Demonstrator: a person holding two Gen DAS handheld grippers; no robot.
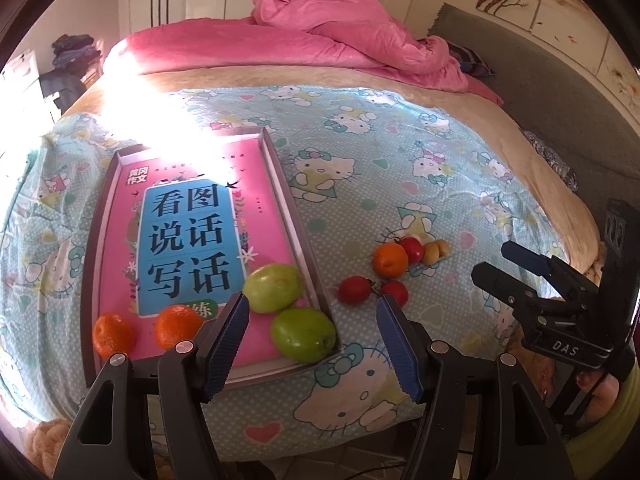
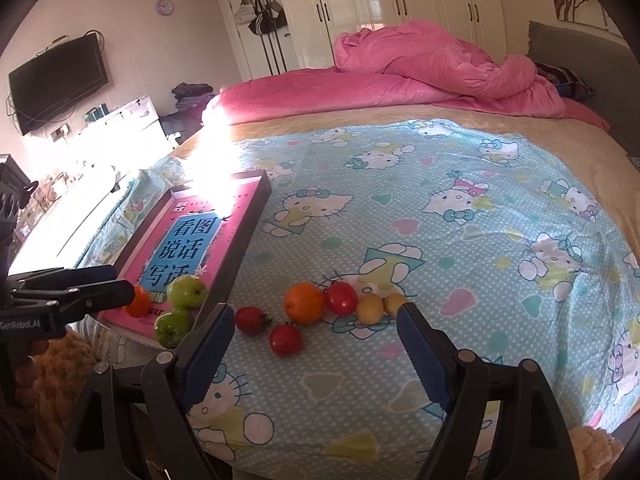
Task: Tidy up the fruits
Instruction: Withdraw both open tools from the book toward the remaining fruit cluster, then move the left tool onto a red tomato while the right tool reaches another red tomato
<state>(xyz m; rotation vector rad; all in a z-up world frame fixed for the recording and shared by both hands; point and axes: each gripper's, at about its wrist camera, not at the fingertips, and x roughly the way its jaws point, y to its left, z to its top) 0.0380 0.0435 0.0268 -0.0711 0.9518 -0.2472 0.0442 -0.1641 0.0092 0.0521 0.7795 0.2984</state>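
Beside tray [image 2: 240, 240], loose tomatoes [image 2: 285, 339].

Bed sheet [image 2: 460, 216]: light blue, cartoon-cat print; spread beneath and ahead of the tongs.
Pink quilt [image 2: 432, 68]: bunched, far ahead of the tongs.
Television [image 2: 58, 80]: wall-mounted, far left of the tongs.
Wardrobe [image 2: 400, 4]: white doors, beyond the bed.
Wall clock [image 2: 164, 7]: purple, above the television.

home bedroom, bed [image 2: 400, 168], wardrobe [image 2: 400, 12], TV [image 2: 58, 82]

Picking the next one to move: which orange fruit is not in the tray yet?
The orange on the bedsheet, between two tomatoes. The other two oranges already sit in the tray.
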